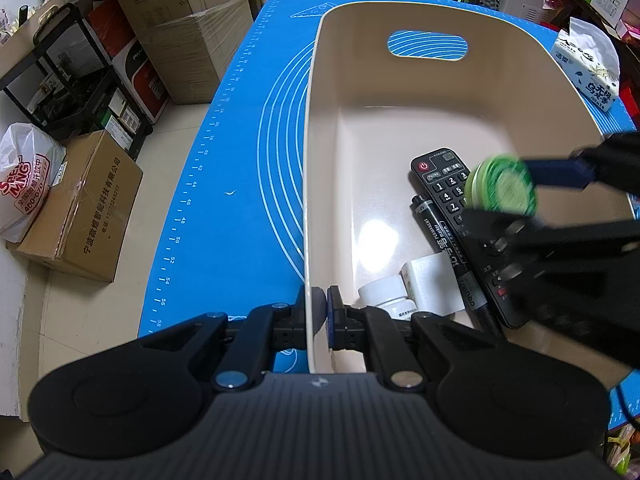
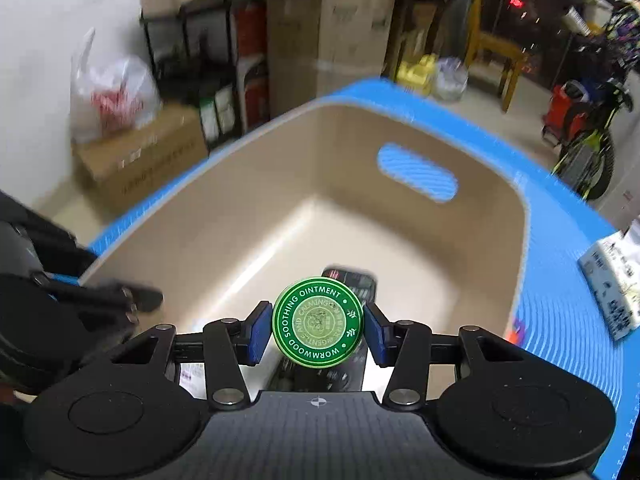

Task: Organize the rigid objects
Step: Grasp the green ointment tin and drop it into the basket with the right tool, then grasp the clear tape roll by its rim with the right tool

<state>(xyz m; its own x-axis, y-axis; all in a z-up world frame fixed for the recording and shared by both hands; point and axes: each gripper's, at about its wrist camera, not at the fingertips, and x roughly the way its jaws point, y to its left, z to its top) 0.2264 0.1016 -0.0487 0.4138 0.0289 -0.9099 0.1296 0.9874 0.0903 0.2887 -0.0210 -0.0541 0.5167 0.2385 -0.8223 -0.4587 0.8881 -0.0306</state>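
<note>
A beige plastic bin stands on a blue mat. My left gripper is shut on the bin's near left wall, one pad on each side. Inside lie a black remote, a black marker, a small white bottle and a white block. My right gripper is shut on a round green ointment tin, holding it above the remote inside the bin. In the left wrist view the tin is blurred, held over the bin from the right.
A tissue pack lies on the mat right of the bin, also seen as the tissue pack. Cardboard boxes, a black shelf and a plastic bag stand on the floor to the left. A bicycle is at the back right.
</note>
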